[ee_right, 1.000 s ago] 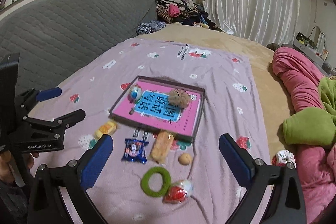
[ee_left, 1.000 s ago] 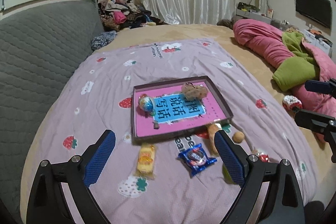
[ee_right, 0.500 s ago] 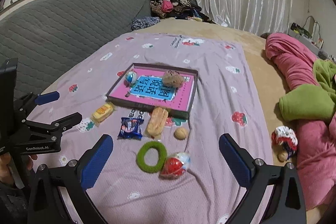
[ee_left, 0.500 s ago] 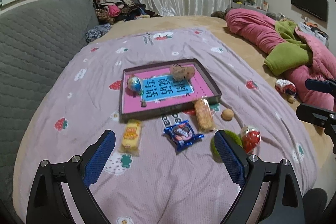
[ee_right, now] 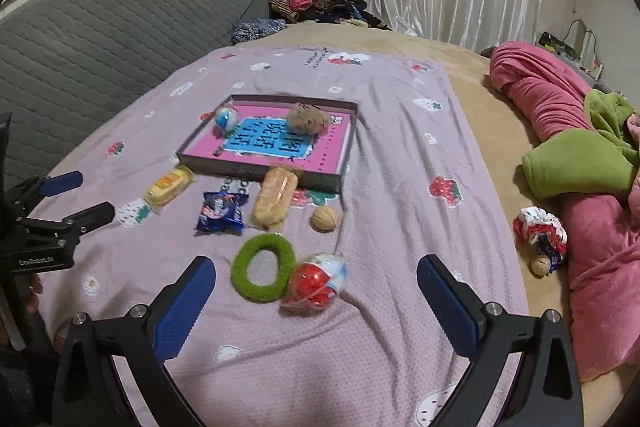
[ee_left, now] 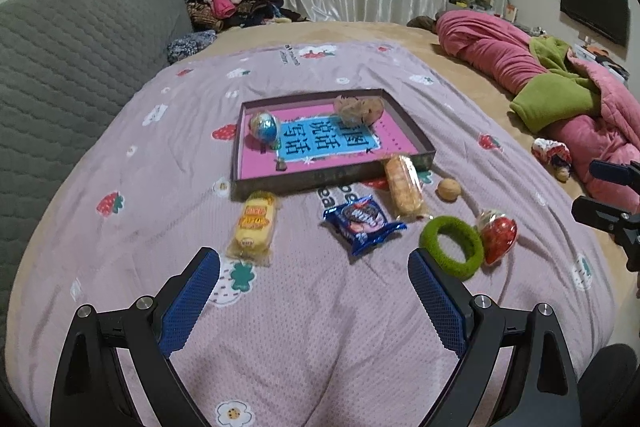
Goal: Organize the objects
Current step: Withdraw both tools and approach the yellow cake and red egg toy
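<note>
A ball (ee_left: pixel 264 126) sits in the tray (ee_left: pixel 332 178); snacks (and a ring (ee_left: pixel 452 246)) lie in front on the blanket (ee_left: pixel 160 187).

Ahead of the two claws lies one shallow tray (ee_left: pixel 332 179), and in it are one foil-wrapped egg (ee_left: pixel 264 126) and one brown fuzzy lump (ee_left: pixel 359 108). Nearer the claws lie three wrapped snacks: one yellow (ee_left: pixel 253 223), one blue (ee_left: pixel 360 221), one long and orange (ee_left: pixel 403 186). There is also one walnut (ee_left: pixel 448 189), one green ring (ee_left: pixel 452 247) and one red foil egg (ee_left: pixel 497 233).
</note>
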Available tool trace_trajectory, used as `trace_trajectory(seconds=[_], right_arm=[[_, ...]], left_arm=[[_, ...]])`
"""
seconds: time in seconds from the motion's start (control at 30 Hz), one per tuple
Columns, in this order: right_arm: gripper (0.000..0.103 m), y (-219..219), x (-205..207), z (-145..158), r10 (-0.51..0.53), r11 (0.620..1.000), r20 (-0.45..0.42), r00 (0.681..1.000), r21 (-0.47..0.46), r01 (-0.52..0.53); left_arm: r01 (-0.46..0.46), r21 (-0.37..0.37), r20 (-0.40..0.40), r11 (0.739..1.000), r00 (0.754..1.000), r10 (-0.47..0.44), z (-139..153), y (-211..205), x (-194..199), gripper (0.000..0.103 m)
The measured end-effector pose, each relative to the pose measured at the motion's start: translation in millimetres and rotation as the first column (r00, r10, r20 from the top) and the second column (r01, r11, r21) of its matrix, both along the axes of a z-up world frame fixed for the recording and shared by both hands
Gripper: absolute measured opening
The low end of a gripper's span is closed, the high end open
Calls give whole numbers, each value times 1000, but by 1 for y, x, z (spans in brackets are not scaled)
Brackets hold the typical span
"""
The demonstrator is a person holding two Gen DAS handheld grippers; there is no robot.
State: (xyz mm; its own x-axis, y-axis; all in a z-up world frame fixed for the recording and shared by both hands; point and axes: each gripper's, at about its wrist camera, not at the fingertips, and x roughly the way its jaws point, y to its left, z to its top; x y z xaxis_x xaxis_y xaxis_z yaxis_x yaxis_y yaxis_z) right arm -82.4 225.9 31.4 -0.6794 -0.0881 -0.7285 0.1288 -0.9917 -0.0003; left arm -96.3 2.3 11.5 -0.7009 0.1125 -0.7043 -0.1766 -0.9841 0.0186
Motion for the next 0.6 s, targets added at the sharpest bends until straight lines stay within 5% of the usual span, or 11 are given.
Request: trace_trajectory(seconds=[0.6], right_arm=[[102, 2, 3, -48, -42, 998, 12, 999, 52, 41]], left_arm=[[4, 8, 12, 1000, 1000, -4, -52, -16, -11, 95]])
